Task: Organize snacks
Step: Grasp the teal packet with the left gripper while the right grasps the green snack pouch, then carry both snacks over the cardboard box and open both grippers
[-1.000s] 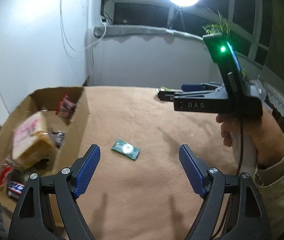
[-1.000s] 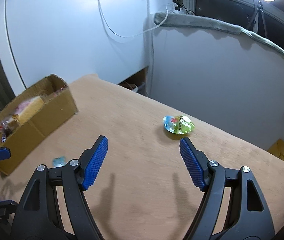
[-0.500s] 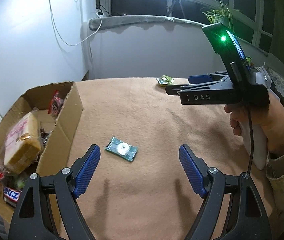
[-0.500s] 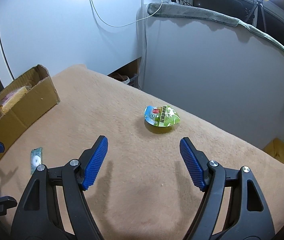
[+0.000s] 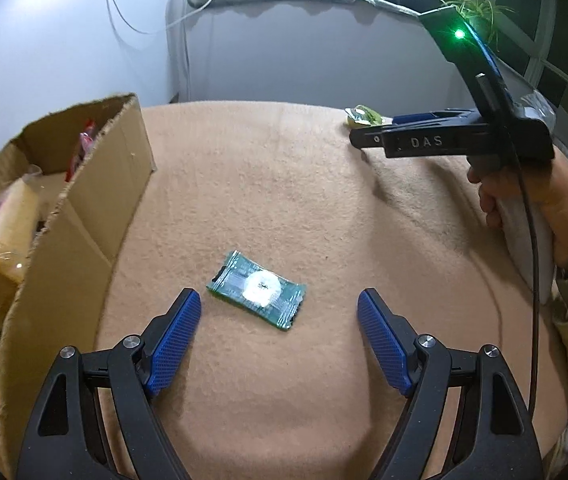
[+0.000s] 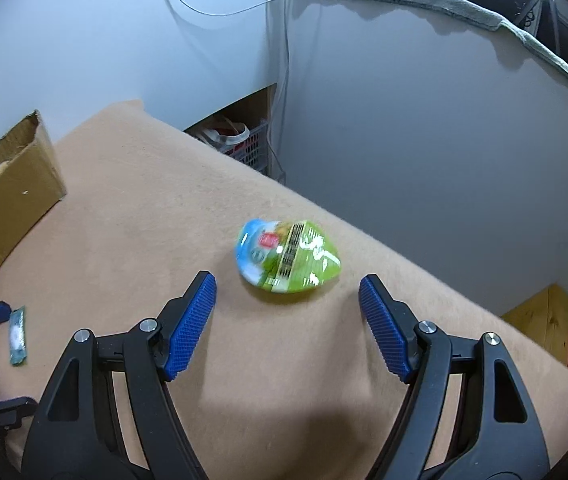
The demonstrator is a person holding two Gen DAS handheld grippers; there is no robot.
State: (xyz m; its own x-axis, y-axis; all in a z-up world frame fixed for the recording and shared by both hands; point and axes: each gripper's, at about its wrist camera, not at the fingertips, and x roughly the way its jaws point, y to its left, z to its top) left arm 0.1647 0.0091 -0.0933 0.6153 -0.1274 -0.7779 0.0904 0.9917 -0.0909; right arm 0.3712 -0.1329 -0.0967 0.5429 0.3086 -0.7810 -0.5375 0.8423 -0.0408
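Leaving two snacks out, box (image 5: 96, 216) part-filled: packet (image 5: 258, 289) ahead of left gripper's (image 5: 279, 342) spread jaws, pouch (image 6: 288, 258) ahead of right gripper's (image 6: 287, 326), both empty.

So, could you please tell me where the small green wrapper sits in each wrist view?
Left wrist: green wrapper lies centre frame, between the open jaws.
Right wrist: it lies at the far left edge, low down.
Shared landmark: the cardboard box, at the left in both views.
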